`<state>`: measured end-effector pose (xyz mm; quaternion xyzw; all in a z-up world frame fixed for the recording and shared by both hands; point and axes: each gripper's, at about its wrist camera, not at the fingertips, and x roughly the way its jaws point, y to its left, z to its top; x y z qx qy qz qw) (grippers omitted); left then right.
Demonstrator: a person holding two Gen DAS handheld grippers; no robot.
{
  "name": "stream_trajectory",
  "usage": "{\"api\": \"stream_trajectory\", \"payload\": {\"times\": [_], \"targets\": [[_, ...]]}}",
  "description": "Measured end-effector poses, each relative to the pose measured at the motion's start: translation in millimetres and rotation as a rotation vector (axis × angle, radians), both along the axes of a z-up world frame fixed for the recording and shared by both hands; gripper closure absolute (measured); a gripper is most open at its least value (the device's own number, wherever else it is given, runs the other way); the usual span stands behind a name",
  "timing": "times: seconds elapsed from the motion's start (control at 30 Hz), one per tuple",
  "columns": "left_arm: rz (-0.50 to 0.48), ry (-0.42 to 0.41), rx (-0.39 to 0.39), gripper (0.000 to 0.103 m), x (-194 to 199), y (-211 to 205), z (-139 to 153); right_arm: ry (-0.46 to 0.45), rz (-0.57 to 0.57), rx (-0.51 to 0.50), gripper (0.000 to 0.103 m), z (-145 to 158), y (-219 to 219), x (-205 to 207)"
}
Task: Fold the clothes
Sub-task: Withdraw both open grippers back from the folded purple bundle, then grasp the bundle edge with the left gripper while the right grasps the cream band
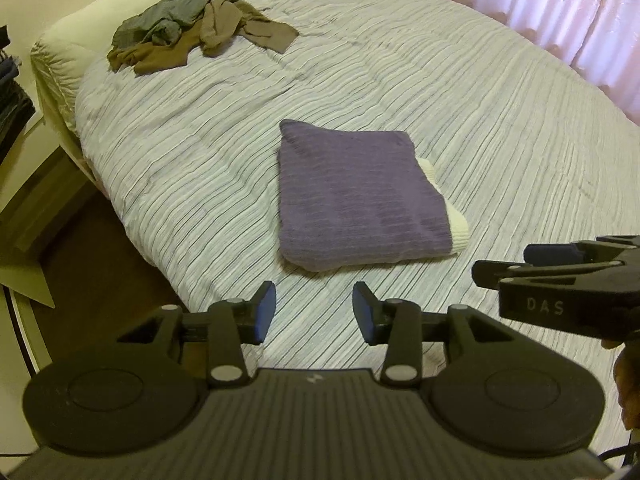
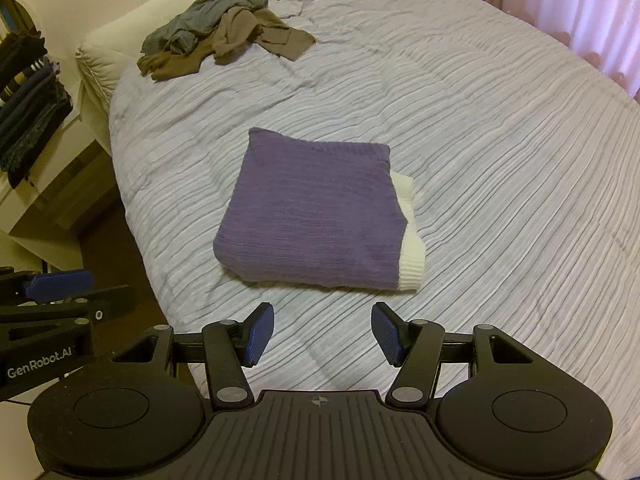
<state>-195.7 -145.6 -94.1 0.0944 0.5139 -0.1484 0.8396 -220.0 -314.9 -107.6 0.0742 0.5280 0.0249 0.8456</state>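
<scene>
My left hand-held gripper [image 1: 314,312] and right hand-held gripper [image 2: 323,334] hover agape, empty. The purple sweater [image 2: 308,208] lies folded; probably soft, thick knit, best pinched at edges.

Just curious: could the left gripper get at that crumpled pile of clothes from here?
Probably yes. The left gripper is open and holds nothing, and only bare bedspread lies before the crumpled pile, though it sits farther off.
</scene>
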Motion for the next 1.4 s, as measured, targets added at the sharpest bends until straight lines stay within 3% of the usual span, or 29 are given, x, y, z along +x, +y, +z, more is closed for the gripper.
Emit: {"api": "stream_trajectory", "payload": {"times": [0.1,0.27,0.53,0.77,0.8,0.83,0.87,1.1,1.4], "targets": [[0.017,0.022,-0.007,0.064,7,9,-8,0.015,-0.004,0.006,0.045,-6,1,4],[0.095,0.039,-0.123,0.064,30,37,-23,0.058,-0.024,0.057,0.045,-30,-8,11],[0.196,0.100,-0.225,0.060,88,72,-56,0.090,-0.255,0.222,0.045,-73,-88,20],[0.259,0.198,-0.416,0.054,148,87,-101,0.116,-0.407,0.326,0.045,-99,-143,32],[0.264,0.212,-0.434,0.054,156,87,-108,0.119,-0.420,0.339,0.038,-102,-147,36],[0.263,0.225,-0.447,0.053,164,87,-117,0.121,-0.433,0.352,0.020,-105,-151,39],[0.258,0.237,-0.457,0.052,171,86,-125,0.117,-0.438,0.362,0.014,-109,-154,45],[0.232,0.340,-0.566,0.050,216,80,-185,0.130,-0.448,0.404,0.013,-150,-176,94],[0.217,0.412,-0.710,0.046,253,69,-245,0.132,-0.427,0.475,0.013,-199,-191,148]]}}
